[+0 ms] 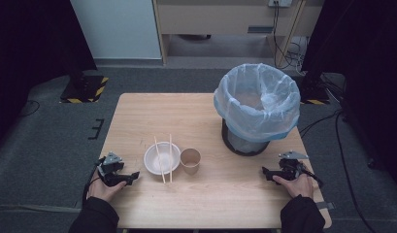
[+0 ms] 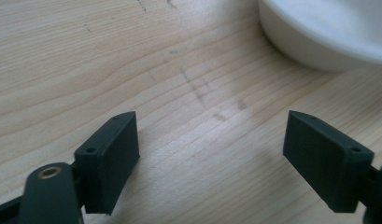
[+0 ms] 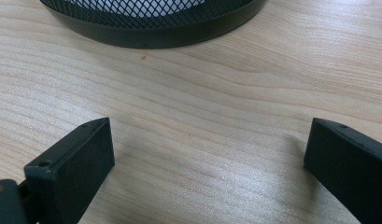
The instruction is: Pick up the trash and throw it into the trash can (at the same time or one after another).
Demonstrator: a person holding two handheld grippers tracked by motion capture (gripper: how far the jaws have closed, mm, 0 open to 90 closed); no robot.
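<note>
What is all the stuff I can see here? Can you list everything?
table: one, light wood, middle of the room
bowl: one, white, near the left front of the table
chopsticks: two, pale wood, lying across the bowl
cup: one, brown paper, just right of the bowl
bin: one, black mesh with a pale blue bag, right back part of the table
cables: several, black, on the floor behind the table
left claw: one, black, open, resting left of the bowl
right claw: one, black, open, resting in front of the bin
</note>
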